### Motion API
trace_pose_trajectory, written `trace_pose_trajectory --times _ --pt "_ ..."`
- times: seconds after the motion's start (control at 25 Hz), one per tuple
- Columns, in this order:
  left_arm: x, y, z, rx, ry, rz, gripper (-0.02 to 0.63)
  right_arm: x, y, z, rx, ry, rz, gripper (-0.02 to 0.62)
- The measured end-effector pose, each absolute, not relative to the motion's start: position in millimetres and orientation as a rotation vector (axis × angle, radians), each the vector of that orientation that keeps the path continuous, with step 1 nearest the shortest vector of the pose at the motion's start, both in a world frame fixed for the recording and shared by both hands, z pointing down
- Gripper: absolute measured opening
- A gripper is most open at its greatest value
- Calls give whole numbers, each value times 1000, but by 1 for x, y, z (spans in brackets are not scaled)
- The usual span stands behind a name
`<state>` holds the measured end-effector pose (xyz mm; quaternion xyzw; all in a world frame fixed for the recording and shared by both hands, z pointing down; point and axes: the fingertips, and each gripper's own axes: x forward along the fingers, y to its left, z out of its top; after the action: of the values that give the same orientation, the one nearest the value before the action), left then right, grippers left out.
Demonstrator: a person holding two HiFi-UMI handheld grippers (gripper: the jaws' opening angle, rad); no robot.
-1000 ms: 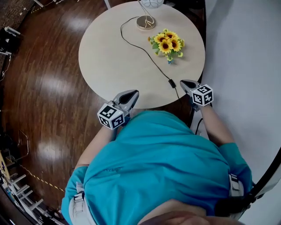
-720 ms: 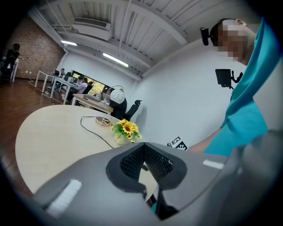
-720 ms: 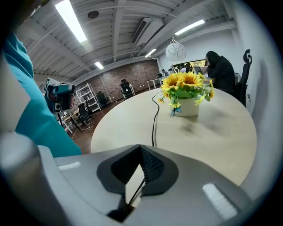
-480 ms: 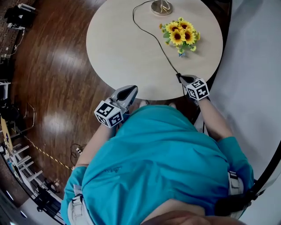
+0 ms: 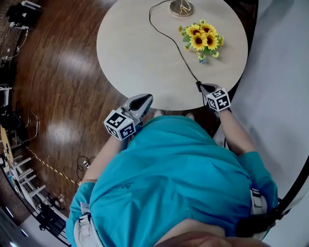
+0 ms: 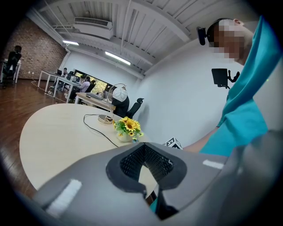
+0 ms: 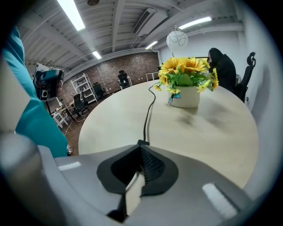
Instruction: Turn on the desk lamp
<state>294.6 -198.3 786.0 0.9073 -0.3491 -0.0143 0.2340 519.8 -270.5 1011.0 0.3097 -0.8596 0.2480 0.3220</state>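
The desk lamp's brass base (image 5: 182,7) stands at the table's far edge; its white globe shade (image 7: 177,39) shows in the right gripper view. A black cord (image 5: 174,43) runs from the base to an inline switch (image 5: 198,86) near the table's front right edge. My right gripper (image 5: 205,88) is shut, its tips right at the switch (image 7: 142,142), and I cannot tell if they touch. My left gripper (image 5: 144,100) is shut and holds nothing, hovering at the table's near edge. The left gripper view shows the lamp (image 6: 116,95) far off.
A small pot of sunflowers (image 5: 202,41) stands beside the cord on the round beige table (image 5: 135,58). Dark wood floor lies to the left and a pale wall (image 5: 280,72) to the right. Desks and seated people are far behind.
My right gripper has moved forward over the table edge until its tips reach the inline switch. The left gripper has barely moved.
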Motion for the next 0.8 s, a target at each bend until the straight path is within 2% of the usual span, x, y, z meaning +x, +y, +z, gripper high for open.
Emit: trace_pose_trajectory --times 0.8 --pt "295 -196 786 2498 -950 -22 18 517 -266 1027 772 -2222 658 3"
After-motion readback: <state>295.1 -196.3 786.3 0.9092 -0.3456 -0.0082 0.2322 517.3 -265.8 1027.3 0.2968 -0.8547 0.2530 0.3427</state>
